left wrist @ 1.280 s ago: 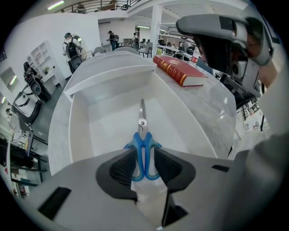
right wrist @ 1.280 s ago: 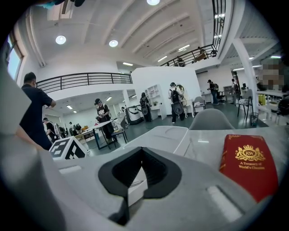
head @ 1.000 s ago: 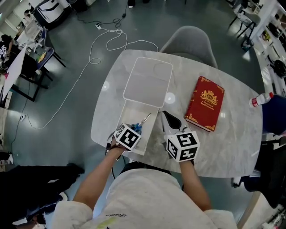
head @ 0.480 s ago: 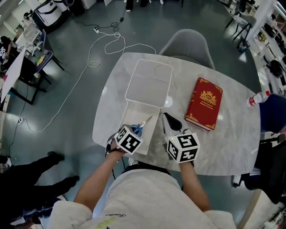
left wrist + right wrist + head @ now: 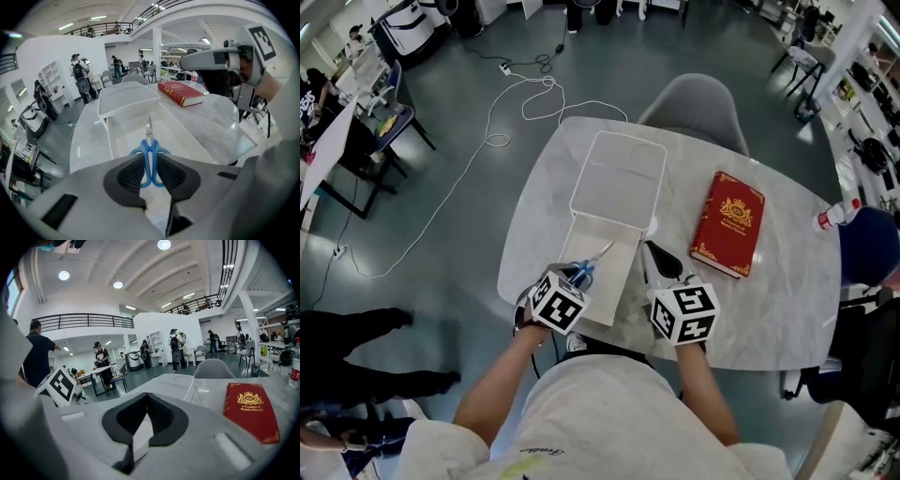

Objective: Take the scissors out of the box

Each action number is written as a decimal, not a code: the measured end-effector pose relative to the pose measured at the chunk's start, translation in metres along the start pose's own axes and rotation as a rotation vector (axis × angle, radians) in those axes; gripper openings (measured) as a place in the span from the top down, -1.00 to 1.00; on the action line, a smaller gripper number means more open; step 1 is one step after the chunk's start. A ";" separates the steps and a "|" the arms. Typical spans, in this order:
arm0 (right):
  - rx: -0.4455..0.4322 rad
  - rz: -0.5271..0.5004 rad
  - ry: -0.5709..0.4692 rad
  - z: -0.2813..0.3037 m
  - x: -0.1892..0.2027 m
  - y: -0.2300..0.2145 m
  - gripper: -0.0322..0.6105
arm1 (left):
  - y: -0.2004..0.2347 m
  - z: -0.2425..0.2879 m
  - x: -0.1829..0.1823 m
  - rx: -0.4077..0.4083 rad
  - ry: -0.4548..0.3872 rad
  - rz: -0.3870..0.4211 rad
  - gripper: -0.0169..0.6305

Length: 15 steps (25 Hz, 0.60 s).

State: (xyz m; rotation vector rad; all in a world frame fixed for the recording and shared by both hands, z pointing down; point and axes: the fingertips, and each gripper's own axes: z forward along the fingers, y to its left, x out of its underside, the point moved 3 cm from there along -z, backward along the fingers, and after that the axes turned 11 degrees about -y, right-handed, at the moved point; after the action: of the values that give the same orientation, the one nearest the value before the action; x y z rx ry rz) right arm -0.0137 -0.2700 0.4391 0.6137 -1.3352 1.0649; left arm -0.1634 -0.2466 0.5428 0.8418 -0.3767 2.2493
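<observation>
Scissors [image 5: 591, 265] sit clamped by their blue handles in the left hand-held gripper [image 5: 150, 161], which has lifted and drawn back toward the person since a second ago. The blades now tilt up over the open box [image 5: 614, 292], so the removal looks nearly done. Right of the box on the bench [image 5: 769, 300], the right hand-held gripper [image 5: 650, 247] rests unmoved, jaws together.

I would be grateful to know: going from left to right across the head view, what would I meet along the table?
Left gripper, holding the scissors → right gripper → red book → bottle at the table's right edge.
</observation>
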 end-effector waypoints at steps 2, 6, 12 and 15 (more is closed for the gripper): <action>0.003 -0.006 -0.003 0.000 -0.001 0.001 0.89 | 0.004 -0.008 -0.004 -0.012 -0.033 -0.008 0.70; 0.012 -0.016 -0.012 -0.002 -0.006 0.001 0.89 | 0.013 -0.024 -0.017 -0.038 -0.102 -0.024 0.70; 0.032 -0.030 -0.032 -0.006 -0.017 0.000 0.89 | 0.031 -0.044 -0.042 -0.085 -0.213 -0.054 0.70; 0.037 -0.037 -0.044 -0.009 -0.022 0.000 0.89 | 0.039 -0.053 -0.058 -0.105 -0.286 -0.066 0.70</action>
State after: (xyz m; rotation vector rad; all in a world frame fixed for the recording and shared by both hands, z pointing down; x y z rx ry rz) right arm -0.0075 -0.2684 0.4162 0.6906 -1.3400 1.0537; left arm -0.1830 -0.2789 0.4638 1.1066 -0.5846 2.0323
